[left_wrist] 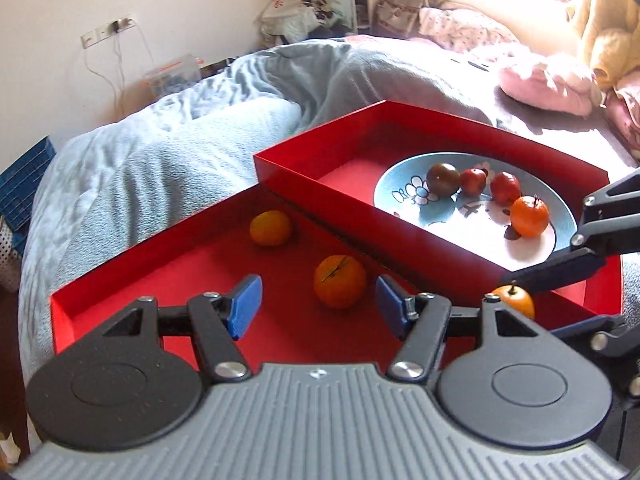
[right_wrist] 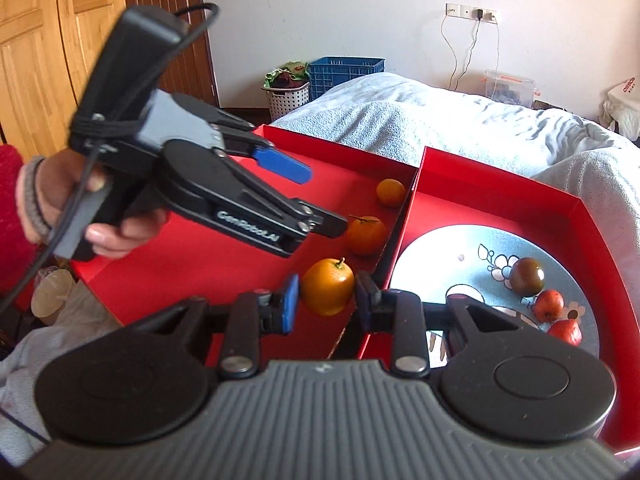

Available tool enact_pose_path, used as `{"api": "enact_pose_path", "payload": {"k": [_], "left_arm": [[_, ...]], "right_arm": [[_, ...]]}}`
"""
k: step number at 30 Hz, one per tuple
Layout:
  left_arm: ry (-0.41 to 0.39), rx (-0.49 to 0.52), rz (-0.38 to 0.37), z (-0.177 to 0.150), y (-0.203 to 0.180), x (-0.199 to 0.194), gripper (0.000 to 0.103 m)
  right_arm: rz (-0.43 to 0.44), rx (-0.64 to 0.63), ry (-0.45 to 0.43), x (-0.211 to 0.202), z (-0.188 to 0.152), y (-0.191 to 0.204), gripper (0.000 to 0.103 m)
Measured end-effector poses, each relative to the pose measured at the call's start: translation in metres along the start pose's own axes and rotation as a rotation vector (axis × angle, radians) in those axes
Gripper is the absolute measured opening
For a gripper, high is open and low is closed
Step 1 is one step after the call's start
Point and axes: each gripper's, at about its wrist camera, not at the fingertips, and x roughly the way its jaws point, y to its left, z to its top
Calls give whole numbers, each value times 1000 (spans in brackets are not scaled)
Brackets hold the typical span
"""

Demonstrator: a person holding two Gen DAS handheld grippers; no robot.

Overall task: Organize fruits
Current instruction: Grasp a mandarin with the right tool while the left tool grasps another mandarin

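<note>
Here, low in the centre of the right wrist view, the right gripper (right_wrist: 327, 300) has its blue pads clamped on a round orange tangerine with a short green stem (right_wrist: 327, 287), held above the seam where two shallow red cardboard trays meet. In the upper left of that frame a bare hand (right_wrist: 76, 196), its wrist in a red sleeve, grips the handle of the left gripper (right_wrist: 316, 200), which angles downward to the right over the left red tray (right_wrist: 168, 256); its blue-padded fingers stand well apart. Seen from the left wrist view, those open pads frame a second orange tangerine (left_wrist: 340, 287) lying on the tray floor at centre, not touching it. A third tangerine (left_wrist: 270, 227) sits farther back by the tray's inner wall. The right red tray (left_wrist: 304, 168), upper right of the frame, carries a pale blue flower-patterned plate (left_wrist: 404, 192) bearing a dark brownish tomato (left_wrist: 443, 178), two small red fruits (left_wrist: 473, 180) and an orange persimmon-like fruit (left_wrist: 529, 216). Both trays rest on a light blue quilted bed cover (left_wrist: 160, 152).
</note>
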Motion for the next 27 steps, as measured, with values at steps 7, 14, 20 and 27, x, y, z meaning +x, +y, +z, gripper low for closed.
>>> {"api": "enact_pose_path", "payload": {"k": [7, 14, 20, 27], "left_arm": [[34, 144, -70, 1, -12, 37, 69], [81, 234, -76, 5, -8, 58, 68], [74, 247, -93, 8, -9, 66, 44], [62, 196, -20, 1, -14, 55, 43]], "right_arm": [[25, 25, -10, -7, -6, -4, 34], [43, 38, -24, -10, -7, -6, 34], [49, 52, -23, -8, -10, -6, 34], [41, 60, -43, -11, -12, -5, 34]]}}
